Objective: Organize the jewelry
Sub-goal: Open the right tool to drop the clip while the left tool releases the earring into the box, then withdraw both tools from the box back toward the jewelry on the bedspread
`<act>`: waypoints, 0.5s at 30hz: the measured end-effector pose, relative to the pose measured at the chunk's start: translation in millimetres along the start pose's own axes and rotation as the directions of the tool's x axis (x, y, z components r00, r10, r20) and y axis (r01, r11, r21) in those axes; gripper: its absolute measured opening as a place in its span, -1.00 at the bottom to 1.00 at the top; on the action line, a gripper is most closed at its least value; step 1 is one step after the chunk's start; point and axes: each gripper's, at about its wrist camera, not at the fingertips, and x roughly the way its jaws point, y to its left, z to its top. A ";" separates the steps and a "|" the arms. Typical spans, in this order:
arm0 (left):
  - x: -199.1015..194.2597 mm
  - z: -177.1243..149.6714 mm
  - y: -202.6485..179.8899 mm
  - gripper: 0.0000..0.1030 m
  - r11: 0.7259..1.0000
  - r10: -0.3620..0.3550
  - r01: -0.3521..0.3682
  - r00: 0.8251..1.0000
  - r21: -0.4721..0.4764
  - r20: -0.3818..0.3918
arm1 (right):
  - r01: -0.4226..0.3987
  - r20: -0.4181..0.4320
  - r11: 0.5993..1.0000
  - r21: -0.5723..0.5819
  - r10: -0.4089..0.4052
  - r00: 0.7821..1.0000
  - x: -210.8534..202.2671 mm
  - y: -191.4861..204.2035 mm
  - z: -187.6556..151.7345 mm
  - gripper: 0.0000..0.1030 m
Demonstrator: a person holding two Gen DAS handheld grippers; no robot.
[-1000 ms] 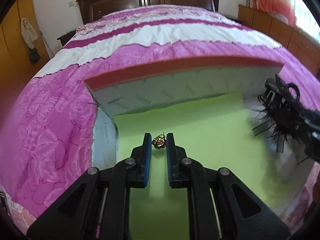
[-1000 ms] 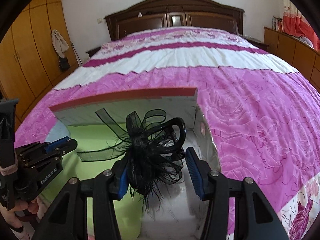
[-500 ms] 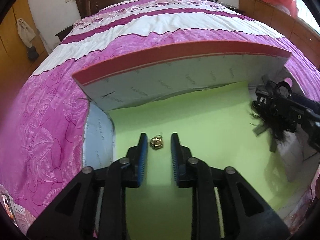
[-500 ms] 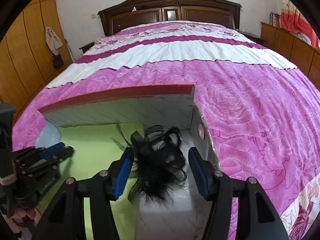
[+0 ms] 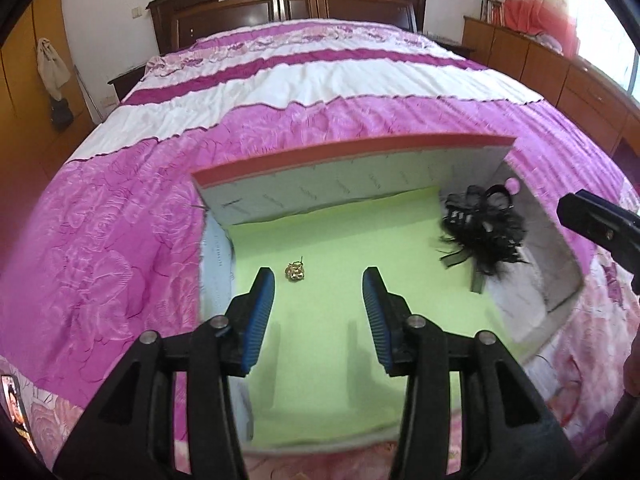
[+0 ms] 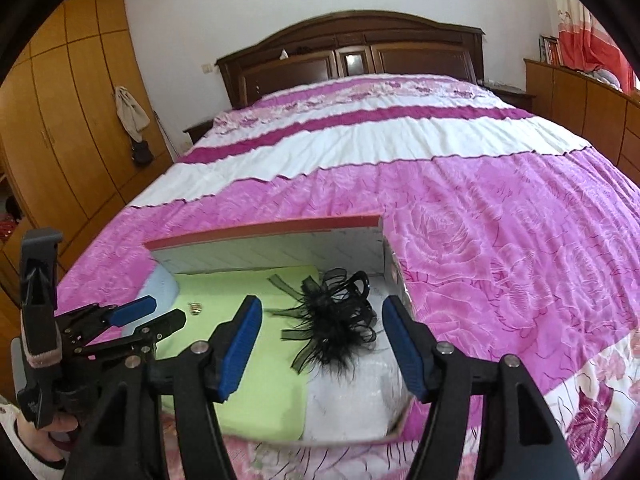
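Jewelry lies loose in the shallow open cardboard box (image 5: 352,152) with a red rim that sits on the pink and white rose-patterned bedspread (image 5: 120,240). We hold the left tongs (image 5: 318,280) above the light green foam liner (image 5: 340,240) in the box, their blue-padded jaws parted with nothing between them; they have just been opening. The small gold-coloured ornament (image 5: 295,272) rests on the green liner just ahead of the left tongs, nearer the left-hand finger than the right, and it touches neither pad. From the right wrist camera we see the right tongs (image 6: 322,312) spread wide and gripping nothing — their jaws have widened within the last second and then levelled off. The black feathered hair clip with mesh ribbon loops (image 6: 336,316) lies just ahead of these tongs, in line with the gap between the two fingers, clear of both pads. It sits in the box, half on the edge of the green liner and half on the white crinkled wrapping (image 6: 352,396) to the liner's right. The left tongs appear to the right tongs' left, held by a hand (image 6: 60,424) low in that corner, with the gold ornament just beyond their tips.
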 end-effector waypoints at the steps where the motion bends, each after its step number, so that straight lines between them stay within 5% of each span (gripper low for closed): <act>1: -4.7 -0.9 0.8 -0.26 1.000 -0.002 0.003 1.000 -0.001 0.007 | -0.004 0.007 1.000 -0.003 0.004 1.000 -5.9 1.4 -1.0 0.27; 15: -52.9 -27.1 3.0 -0.15 0.999 -0.040 0.040 0.999 -0.011 -0.015 | -0.037 -0.045 0.999 0.007 0.037 0.998 -55.0 5.2 -34.7 0.27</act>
